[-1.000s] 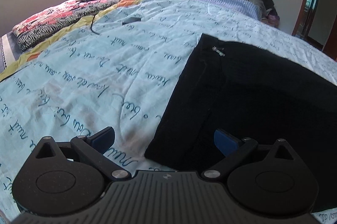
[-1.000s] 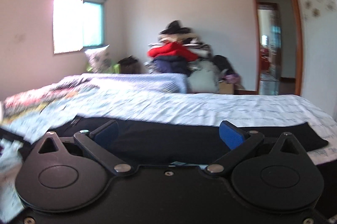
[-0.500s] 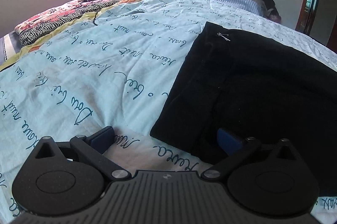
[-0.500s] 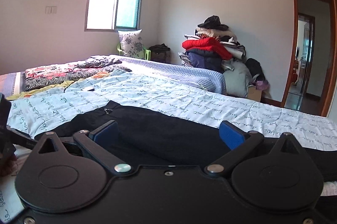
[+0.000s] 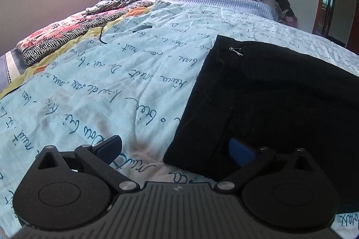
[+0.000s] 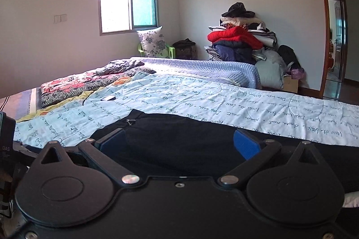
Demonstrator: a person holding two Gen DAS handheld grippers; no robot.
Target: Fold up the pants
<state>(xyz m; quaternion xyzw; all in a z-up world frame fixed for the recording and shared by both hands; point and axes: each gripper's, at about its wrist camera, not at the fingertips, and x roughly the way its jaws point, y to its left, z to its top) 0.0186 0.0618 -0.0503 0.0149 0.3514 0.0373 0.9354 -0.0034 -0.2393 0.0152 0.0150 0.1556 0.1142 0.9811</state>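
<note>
The black fabric pants lie flat on the pale blue quilted bedspread with dark handwriting print, filling the right half of the left wrist view, the waist end with its small silver zipper pull toward the upper middle. They look already doubled leg over leg, so the near corner at the lower middle is probably the next thing to lift.

The left gripper sits low at the bottom of the frame with its blue-padded fingers spread wide, straddling that corner: the left pad over bare bedspread, the right pad over black cloth. It holds nothing, and appears placed to close on the edge.

The right gripper is likewise wide open and empty, hovering low over the pants with both pads above the cloth.

The left view alone shows the garment's outline and near corner. The right view alone shows the cloth stretching off to the right edge, and, in the upper part, the window and the heap of clothes topped by a red jacket against the wall.
</note>
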